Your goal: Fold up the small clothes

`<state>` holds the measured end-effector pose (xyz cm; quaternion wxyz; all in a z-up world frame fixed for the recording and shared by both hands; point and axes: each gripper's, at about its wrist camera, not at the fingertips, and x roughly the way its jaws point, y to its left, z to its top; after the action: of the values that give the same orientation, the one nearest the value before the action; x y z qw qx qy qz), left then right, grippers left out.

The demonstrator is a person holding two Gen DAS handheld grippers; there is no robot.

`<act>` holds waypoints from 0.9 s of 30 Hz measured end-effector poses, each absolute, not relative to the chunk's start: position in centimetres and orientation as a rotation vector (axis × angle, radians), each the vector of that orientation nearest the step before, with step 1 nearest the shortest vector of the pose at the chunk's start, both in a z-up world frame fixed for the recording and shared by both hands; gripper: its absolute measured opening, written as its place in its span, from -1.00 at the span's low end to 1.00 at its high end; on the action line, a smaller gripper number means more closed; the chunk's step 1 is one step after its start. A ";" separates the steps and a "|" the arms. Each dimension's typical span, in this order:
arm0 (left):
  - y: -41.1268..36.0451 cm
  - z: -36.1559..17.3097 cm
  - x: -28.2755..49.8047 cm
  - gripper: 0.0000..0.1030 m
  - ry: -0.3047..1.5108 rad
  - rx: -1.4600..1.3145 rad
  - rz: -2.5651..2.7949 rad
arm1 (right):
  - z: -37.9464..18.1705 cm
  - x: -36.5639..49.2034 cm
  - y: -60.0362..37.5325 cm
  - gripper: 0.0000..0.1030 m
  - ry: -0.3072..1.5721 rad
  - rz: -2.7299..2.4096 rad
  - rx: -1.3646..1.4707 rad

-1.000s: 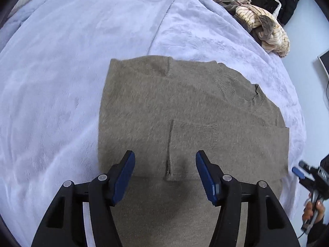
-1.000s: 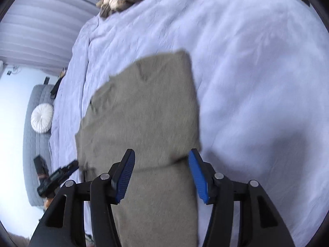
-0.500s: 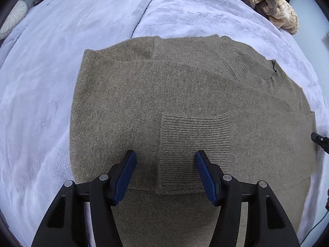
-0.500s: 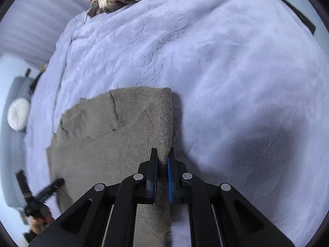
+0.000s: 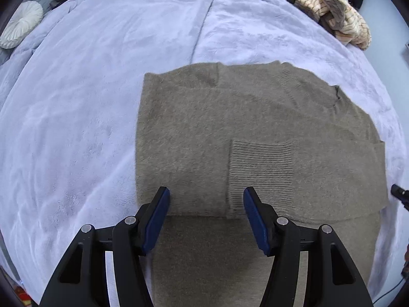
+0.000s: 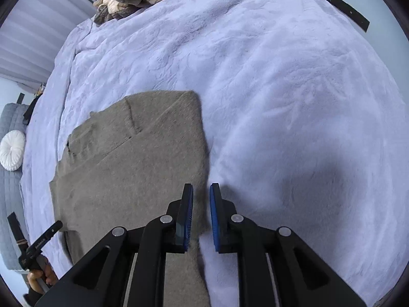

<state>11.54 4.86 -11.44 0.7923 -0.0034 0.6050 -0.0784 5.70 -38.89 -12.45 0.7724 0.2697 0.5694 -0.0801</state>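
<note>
My left gripper point(image 5: 205, 216) was spread wide, holding nothing, poised over the near part of the brown sweater point(image 5: 255, 138); a ribbed sleeve cuff point(image 5: 260, 163) lay between its fingers at 12 o'clock. My right gripper point(image 6: 201, 216) had its fingers point(image 6: 188, 212) set narrowly apart, the sweater's point(image 6: 133, 168) right edge running between them, though I could not tell whether they touched the cloth. The sweater lay folded flat on the lavender blanket point(image 6: 294, 102), stretching toward 10 o'clock from that gripper. I saw no containers. A heap of striped clothes point(image 5: 332, 18) sat at 1 o'clock, a round white cushion point(image 6: 11, 151) at 9.
</note>
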 end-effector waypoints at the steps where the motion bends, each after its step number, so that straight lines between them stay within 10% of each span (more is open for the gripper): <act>1: 4.5 -11.4 11.5 0.20 1.301 -0.004 -0.184 | -12.3 5.6 -38.0 -0.73 1.237 -0.155 0.575; 27: 2.8 -13.5 10.9 0.20 1.386 0.059 -0.180 | -15.1 4.8 -34.1 -0.78 1.368 -0.145 0.491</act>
<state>10.91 2.79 -13.46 0.7650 0.0271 0.6380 -0.0829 4.80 -34.07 -15.06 0.7451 0.2241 0.6247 -0.0664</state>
